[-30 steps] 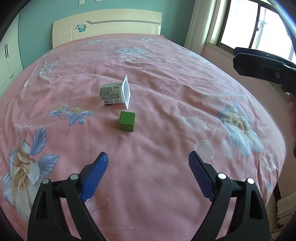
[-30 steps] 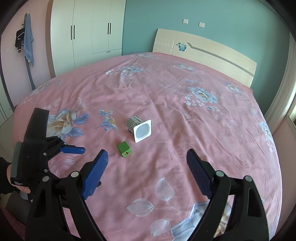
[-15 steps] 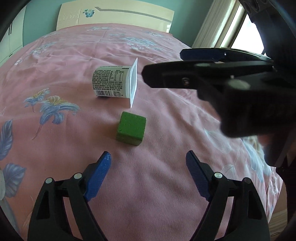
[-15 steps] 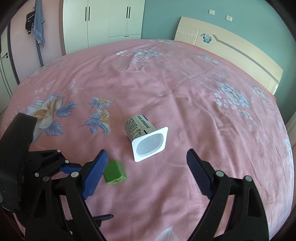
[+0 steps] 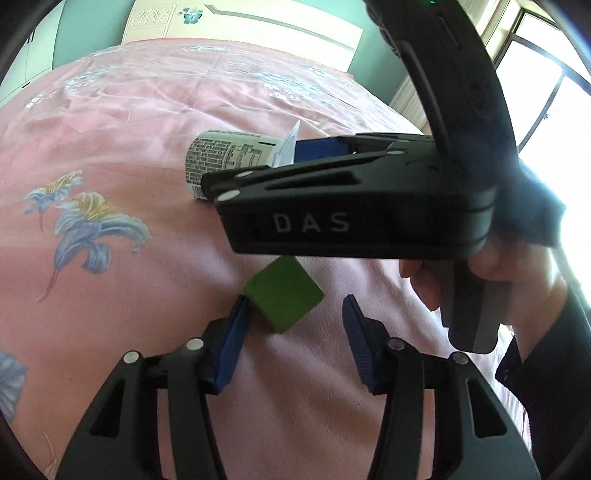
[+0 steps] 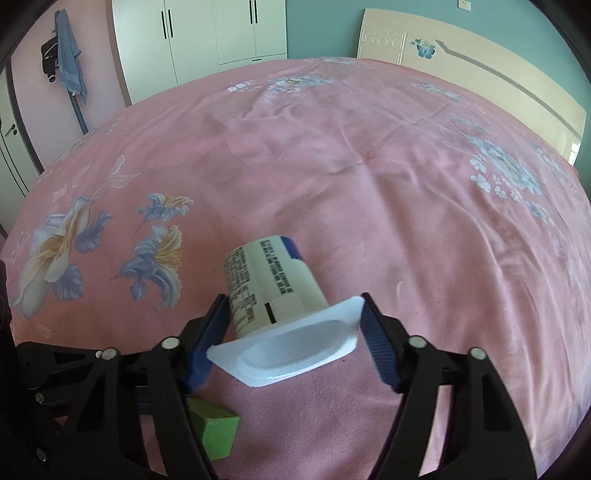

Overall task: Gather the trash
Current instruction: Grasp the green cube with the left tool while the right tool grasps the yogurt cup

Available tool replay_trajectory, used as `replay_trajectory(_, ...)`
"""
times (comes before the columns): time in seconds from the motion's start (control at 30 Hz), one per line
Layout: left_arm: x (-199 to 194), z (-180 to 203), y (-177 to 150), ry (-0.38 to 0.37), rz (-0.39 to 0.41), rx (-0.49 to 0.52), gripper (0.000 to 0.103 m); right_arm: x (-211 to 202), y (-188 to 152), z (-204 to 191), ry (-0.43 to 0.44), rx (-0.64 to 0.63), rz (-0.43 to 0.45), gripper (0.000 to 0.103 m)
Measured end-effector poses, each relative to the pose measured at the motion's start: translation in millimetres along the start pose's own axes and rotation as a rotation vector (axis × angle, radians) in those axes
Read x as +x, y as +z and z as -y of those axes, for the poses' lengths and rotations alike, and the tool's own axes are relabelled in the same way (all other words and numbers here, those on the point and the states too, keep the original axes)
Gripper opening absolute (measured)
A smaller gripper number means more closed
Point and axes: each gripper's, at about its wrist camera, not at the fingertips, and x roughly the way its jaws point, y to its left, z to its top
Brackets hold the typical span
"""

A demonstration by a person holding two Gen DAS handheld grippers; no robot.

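Pink floral bedspread: spread beneath white wardrobe, teal wall.
Left gripper: closing around green cube.
Right gripper: closing on white plastic cup.

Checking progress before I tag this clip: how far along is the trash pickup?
Nothing collected yet. Both pieces lie on the pink bedspread. In hand: the right gripper has just been closing around the yogurt cup, its rim touching both fingers; the left gripper has been closing on the green block, one finger touching, the other apart. Left: finish both grasps, lift, dispose. No bin is visible.
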Motion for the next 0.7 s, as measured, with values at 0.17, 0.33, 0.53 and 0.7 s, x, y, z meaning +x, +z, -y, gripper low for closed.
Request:
replay_trajectory(0.17, 3, 0, 4, 0.010, -0.004, 0.003, 0.040, -1, -3, 4, -0.005, 0.065, 0.041, 0.064)
replay_trajectory(0.33, -2, 3, 3, 0.028, 0.003, 0.018, 0.037, -12, -9, 7, -0.029, 0.121, 0.059, 0.064)
replay_trajectory(0.53, -13, -2, 2, 0.041, -0.005, 0.025, 0.035, -35, -13, 5, -0.048, 0.146, 0.075, 0.064)
replay_trajectory(0.7, -39, 5, -3, 0.050, 0.007, 0.062, 0.035, -63, -15, -1, -0.085, 0.160, 0.092, 0.064)
